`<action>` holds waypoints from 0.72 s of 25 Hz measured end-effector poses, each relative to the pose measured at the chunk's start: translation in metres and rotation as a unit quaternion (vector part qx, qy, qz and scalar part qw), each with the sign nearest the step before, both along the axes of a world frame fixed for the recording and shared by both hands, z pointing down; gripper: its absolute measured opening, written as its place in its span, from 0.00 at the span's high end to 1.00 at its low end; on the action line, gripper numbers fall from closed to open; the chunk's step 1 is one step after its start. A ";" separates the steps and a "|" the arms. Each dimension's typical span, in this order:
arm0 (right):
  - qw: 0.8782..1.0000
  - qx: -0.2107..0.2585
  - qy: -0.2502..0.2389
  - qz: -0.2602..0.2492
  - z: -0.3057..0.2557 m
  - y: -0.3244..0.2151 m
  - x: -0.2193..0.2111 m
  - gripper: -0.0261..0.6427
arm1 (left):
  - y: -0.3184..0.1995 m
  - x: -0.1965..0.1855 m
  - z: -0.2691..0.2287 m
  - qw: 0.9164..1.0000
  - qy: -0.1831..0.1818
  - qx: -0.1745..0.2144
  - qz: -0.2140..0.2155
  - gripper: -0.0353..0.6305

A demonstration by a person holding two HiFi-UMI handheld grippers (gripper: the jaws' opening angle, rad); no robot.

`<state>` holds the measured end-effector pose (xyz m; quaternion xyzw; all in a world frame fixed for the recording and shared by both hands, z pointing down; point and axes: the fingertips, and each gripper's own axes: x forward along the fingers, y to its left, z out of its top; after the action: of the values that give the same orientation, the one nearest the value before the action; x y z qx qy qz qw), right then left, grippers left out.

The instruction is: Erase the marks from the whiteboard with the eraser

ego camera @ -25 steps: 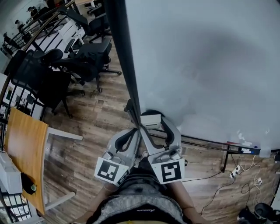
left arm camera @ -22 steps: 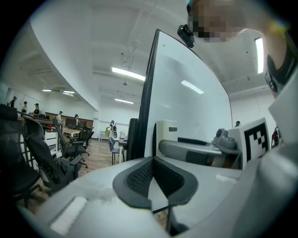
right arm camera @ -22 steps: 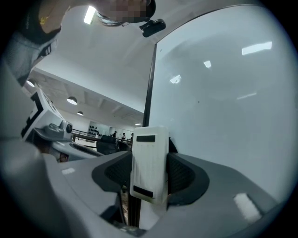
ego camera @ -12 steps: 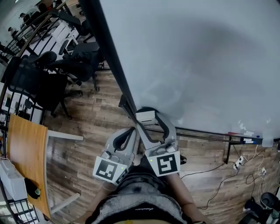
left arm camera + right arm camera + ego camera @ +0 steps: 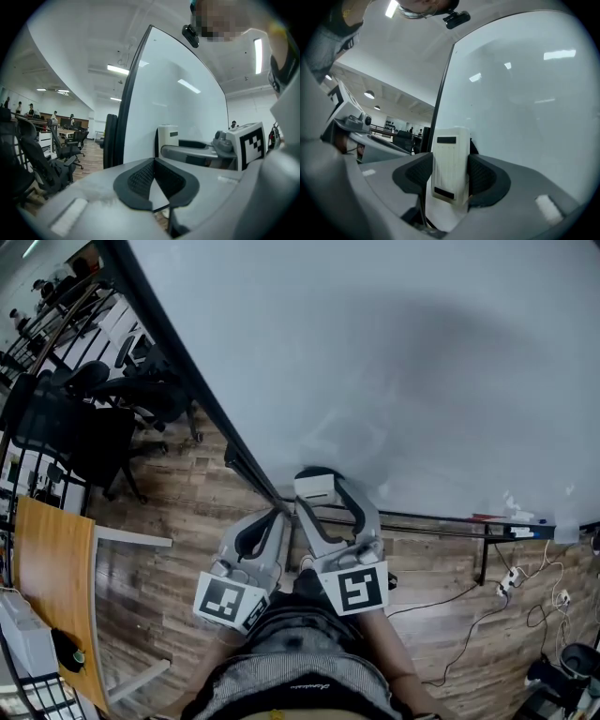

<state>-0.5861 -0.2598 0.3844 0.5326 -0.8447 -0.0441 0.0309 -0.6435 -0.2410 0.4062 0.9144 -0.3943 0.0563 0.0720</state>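
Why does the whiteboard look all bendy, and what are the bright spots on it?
Left gripper view: the wide lens bends the whiteboard and its dark edge into a curve, and ceiling lights reflect on it as pale streaks. Right gripper view: brighter glare patches sit on the whiteboard above the eraser in the right tool. Head view: a big soft grey shadow crosses the whiteboard.
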 end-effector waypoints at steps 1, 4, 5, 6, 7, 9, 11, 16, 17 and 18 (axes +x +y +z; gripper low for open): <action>1.000 0.000 0.001 0.002 -0.001 0.002 0.008 0.60 | 0.001 0.007 -0.002 1.000 0.000 0.002 0.002 0.94; 1.000 -0.001 0.003 0.009 -0.003 0.008 0.036 0.60 | 0.004 0.032 -0.004 1.000 -0.002 0.001 0.005 0.94; 1.000 -0.003 0.004 0.010 -0.003 0.010 0.046 0.60 | 0.006 0.041 -0.004 1.000 -0.001 0.000 0.005 0.94; 1.000 -0.004 0.005 0.012 -0.004 0.011 0.056 0.60 | 0.007 0.050 -0.005 1.000 0.000 -0.002 0.005 0.94; 1.000 -0.005 0.006 0.014 -0.005 0.014 0.066 0.60 | 0.009 0.058 -0.005 1.000 0.001 -0.003 0.004 0.94; 1.000 -0.006 0.006 0.017 -0.007 0.019 0.083 0.60 | 0.014 0.074 -0.007 1.000 0.004 -0.004 0.003 0.94; 1.000 -0.004 0.010 0.018 -0.010 0.027 0.101 0.60 | 0.021 0.092 -0.009 1.000 0.007 -0.003 0.005 0.94; 1.000 -0.001 0.013 0.022 -0.014 0.040 0.145 0.60 | 0.029 0.134 -0.014 1.000 0.009 0.002 0.007 0.94; 1.000 -0.001 0.013 0.023 -0.015 0.042 0.153 0.60 | 0.031 0.142 -0.015 1.000 0.009 0.003 0.007 0.94; 1.000 -0.001 0.010 0.025 -0.016 0.044 0.161 0.60 | 0.032 0.150 -0.016 1.000 0.010 0.003 0.008 0.94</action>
<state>-0.4254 -0.2153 0.3687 0.5530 -0.8308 -0.0479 0.0410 -0.4939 -0.2085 0.3901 0.9184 -0.3861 0.0468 0.0721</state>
